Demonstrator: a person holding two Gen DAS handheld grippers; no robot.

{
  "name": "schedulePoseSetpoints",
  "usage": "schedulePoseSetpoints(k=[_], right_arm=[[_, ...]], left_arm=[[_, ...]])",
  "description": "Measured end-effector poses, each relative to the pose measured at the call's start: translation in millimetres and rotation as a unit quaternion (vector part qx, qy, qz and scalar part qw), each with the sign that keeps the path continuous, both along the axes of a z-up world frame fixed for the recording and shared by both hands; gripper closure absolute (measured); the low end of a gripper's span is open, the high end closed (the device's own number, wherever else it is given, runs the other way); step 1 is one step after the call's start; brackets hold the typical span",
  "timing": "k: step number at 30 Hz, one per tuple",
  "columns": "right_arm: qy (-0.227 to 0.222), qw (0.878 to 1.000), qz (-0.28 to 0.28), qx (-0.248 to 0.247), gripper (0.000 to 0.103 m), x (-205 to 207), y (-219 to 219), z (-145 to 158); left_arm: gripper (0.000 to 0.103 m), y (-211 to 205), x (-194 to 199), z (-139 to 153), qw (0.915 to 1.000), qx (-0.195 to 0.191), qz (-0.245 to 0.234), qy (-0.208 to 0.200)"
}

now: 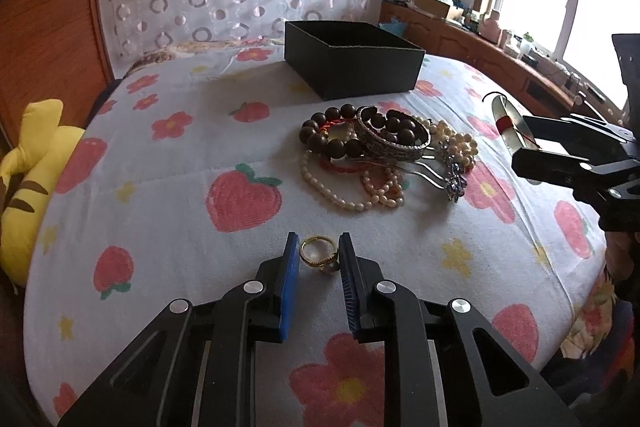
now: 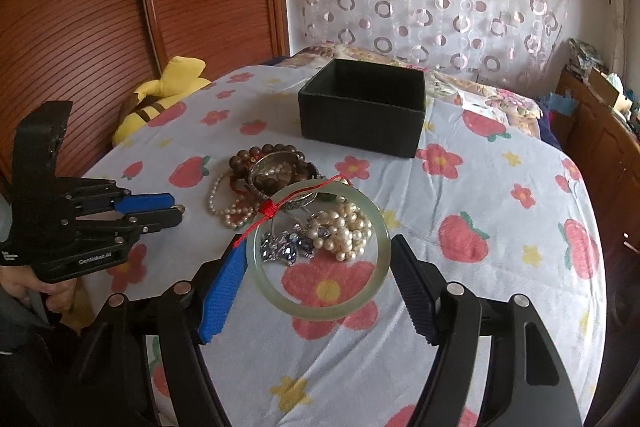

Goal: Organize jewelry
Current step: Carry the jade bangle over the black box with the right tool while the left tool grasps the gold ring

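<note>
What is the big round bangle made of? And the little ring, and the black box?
The bangle looks like pale green jade or glass: milky, glossy, light passing through. The ring looks like polished gold-coloured metal with a bright shine. The box looks like matte black card, dull with sharp edges.

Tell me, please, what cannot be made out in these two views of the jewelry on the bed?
1. Floor of the open black box: left wrist view, hidden by its near wall; right wrist view, too dark.
2. Setting of the small gold ring: left wrist view, too small, partly behind a finger of the left gripper.
3. Lower pieces of the jewelry pile: both views, buried; right wrist view, also crossed by the pale green jade bangle in the right gripper.
</note>
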State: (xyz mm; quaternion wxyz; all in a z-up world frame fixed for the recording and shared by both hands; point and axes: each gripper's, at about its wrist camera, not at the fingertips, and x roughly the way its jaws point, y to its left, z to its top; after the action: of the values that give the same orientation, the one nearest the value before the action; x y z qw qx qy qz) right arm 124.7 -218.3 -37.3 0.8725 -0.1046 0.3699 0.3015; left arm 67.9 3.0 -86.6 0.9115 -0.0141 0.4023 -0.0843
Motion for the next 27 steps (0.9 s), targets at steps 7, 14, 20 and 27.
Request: schedulePoseSetpoints(k=[7,14,20,27], right_arm=[[-0.014,1.000,0.002,-0.008,0.029,19.9,7.3,9.1],[-0.031,0.999,-0.019,-0.009,0.029,68.1,17.8,20.0],[-0.031,0.999,-0.041,0.009,0.029,119.4,21.4,30.4],[-0.023,0.999,-0.041,0.010,0.029,165.8,36.6,27.5]], left_arm=[[0.084,11.1,-2.6,16.2,0.9995,-0.017,0.007,-0.027],[0.084,14.0,6.1,34.3,0.9986,-0.013,0.007,-0.052],[0.084,13.6,19.7,47.2,0.9976,-0.010,0.005,-0.069],[0.084,16.8,39.2,64.8,0.9963,-0.012,0.009,-0.084]])
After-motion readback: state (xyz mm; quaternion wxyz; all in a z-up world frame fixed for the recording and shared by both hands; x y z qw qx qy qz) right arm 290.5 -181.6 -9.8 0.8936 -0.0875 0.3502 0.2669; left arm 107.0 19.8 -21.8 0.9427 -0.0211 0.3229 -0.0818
